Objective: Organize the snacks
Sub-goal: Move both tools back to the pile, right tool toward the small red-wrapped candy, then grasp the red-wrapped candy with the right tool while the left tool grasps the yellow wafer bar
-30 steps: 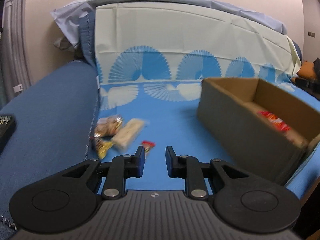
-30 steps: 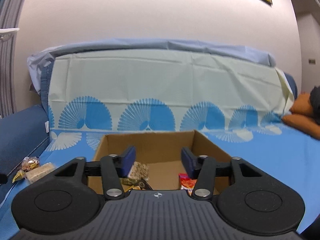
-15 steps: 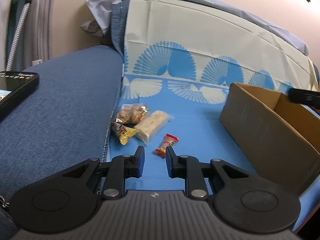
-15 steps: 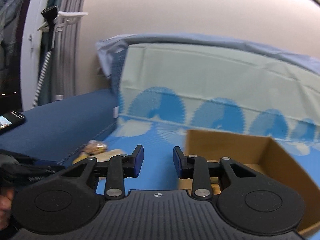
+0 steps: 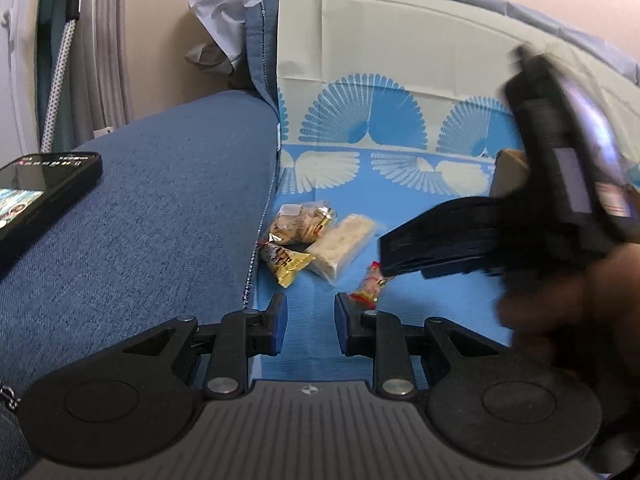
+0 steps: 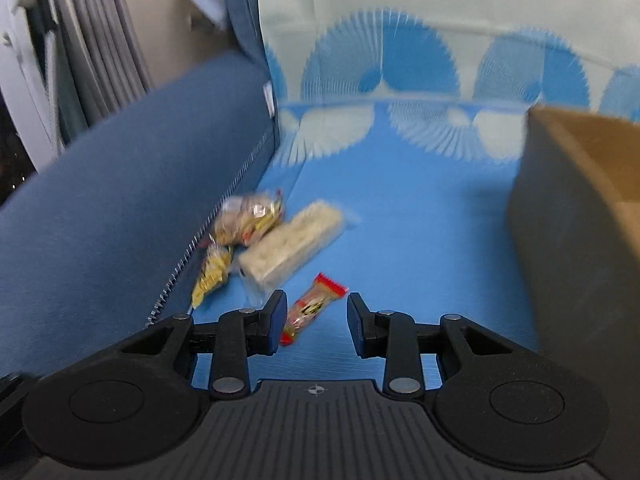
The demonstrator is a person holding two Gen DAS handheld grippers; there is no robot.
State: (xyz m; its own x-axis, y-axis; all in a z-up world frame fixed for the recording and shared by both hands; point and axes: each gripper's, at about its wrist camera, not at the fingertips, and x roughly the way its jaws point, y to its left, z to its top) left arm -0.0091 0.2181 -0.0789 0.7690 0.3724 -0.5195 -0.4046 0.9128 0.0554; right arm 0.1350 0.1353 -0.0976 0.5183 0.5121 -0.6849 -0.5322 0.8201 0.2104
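Blue patterned bedding (image 6: 400, 200) is strewn with four snacks beside a cardboard box (image 6: 580, 220). A pick-up is judged begun: the red-ended packet (image 6: 310, 308) is framed by the right gripper (image 6: 316, 324), its jaws opening, unpressed. Descent and closing are needed. The left gripper (image 5: 308, 328) is parted, empty.

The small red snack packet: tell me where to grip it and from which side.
Grip the small red snack packet across its narrow middle, coming down from above. It lies flat on the blue cloth, long and slim, apart from the other snacks. It slants across the right gripper, so probably roll the wrist first. The jaws are opening, nothing pressed between them.
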